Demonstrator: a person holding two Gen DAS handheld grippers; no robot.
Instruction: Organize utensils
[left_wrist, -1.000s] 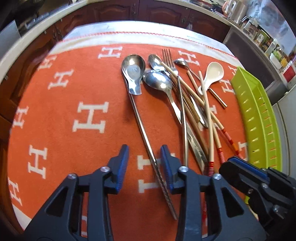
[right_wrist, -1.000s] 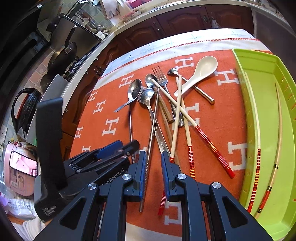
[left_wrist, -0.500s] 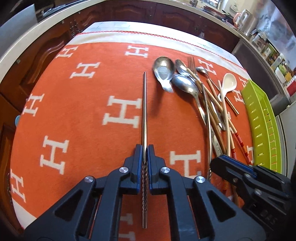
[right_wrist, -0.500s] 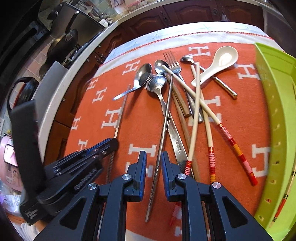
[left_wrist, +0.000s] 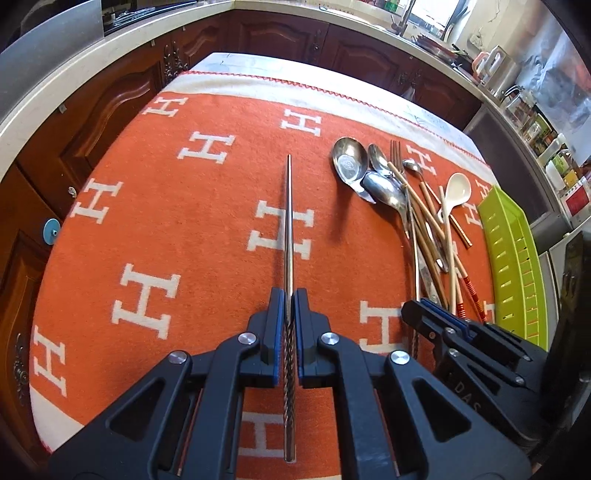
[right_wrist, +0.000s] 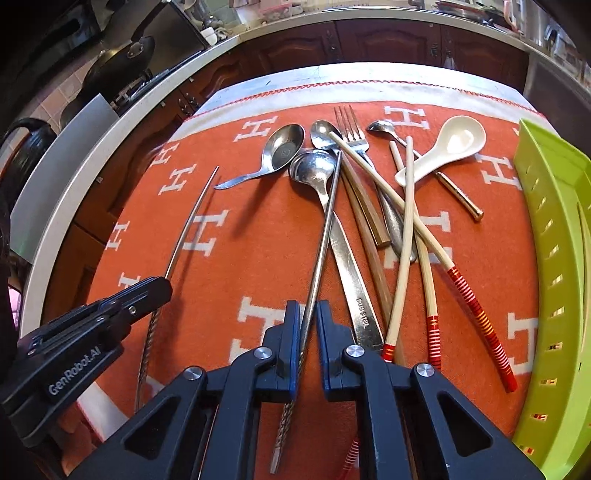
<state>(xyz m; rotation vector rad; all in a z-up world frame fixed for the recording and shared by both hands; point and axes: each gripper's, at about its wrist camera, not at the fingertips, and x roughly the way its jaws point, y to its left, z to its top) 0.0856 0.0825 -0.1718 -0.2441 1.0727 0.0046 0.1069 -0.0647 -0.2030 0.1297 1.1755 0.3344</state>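
Observation:
My left gripper is shut on a twisted-handle metal chopstick, held over the orange cloth to the left of the pile; the chopstick and this gripper also show at the left of the right wrist view. My right gripper straddles a second metal chopstick that lies on the pile. Its jaws are closing, with a small gap still beside the chopstick. The pile holds steel spoons, a fork, a white ceramic spoon and several red-banded wooden chopsticks.
A lime green slotted tray stands at the right edge of the orange H-patterned cloth. A dark wooden cabinet and a pale counter curve around the table's far side. A pan sits on the stove at the upper left.
The left gripper shut on the metal chopstick and carried it left, away from the pile. The right gripper sank over the other metal chopstick and its jaws narrowed.

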